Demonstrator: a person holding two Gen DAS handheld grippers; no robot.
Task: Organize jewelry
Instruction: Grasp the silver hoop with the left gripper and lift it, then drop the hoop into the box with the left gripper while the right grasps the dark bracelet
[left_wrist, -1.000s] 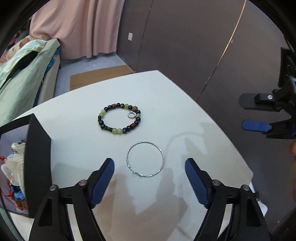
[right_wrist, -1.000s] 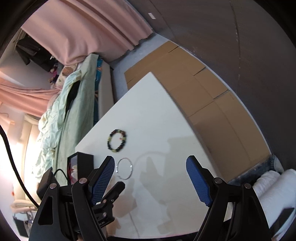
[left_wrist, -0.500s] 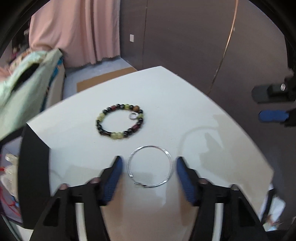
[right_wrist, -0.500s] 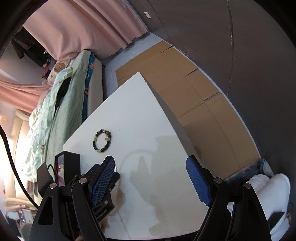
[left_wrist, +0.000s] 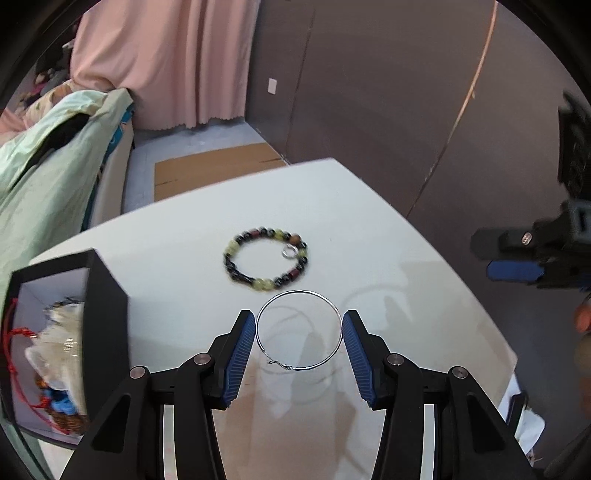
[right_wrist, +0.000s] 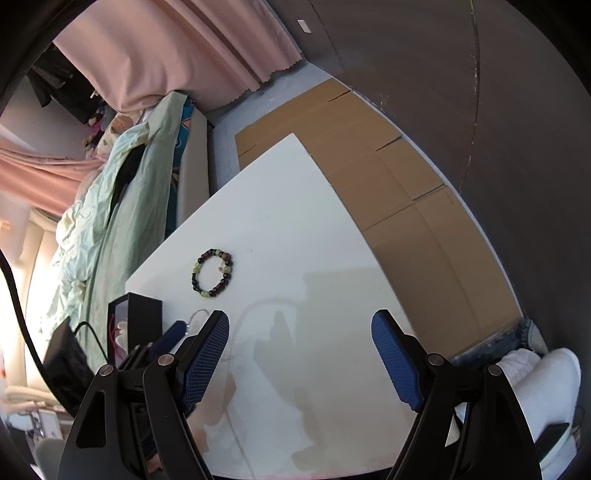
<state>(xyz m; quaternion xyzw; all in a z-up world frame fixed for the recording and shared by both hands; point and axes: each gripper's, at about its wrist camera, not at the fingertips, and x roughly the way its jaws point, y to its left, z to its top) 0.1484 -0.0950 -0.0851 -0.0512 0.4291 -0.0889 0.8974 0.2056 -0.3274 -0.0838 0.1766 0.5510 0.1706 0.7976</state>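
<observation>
A thin silver hoop bangle (left_wrist: 334, 314) is pinched across its width between the blue pads of my left gripper (left_wrist: 299, 325), and its shadow lies on the white table (left_wrist: 369, 229) below it. A beaded bracelet (left_wrist: 264, 260) of black, green and red beads lies beyond it, with a small silver ring (left_wrist: 287, 252) inside its loop. The bracelet also shows in the right wrist view (right_wrist: 212, 272). My right gripper (right_wrist: 301, 325) is open and empty, held above the table's right part; it shows at the right edge of the left wrist view (left_wrist: 517, 269).
A black open box (left_wrist: 66, 332) with jewelry and red cord inside stands at the table's left edge, also seen in the right wrist view (right_wrist: 135, 317). A bed with green bedding (right_wrist: 110, 221) lies left of the table. Cardboard sheets (right_wrist: 388, 177) cover the floor beyond.
My left gripper has moved up to the silver hoop and closed from wide open onto its sides. The hoop now seems raised off the table. The right gripper stayed open and shifted slightly.
</observation>
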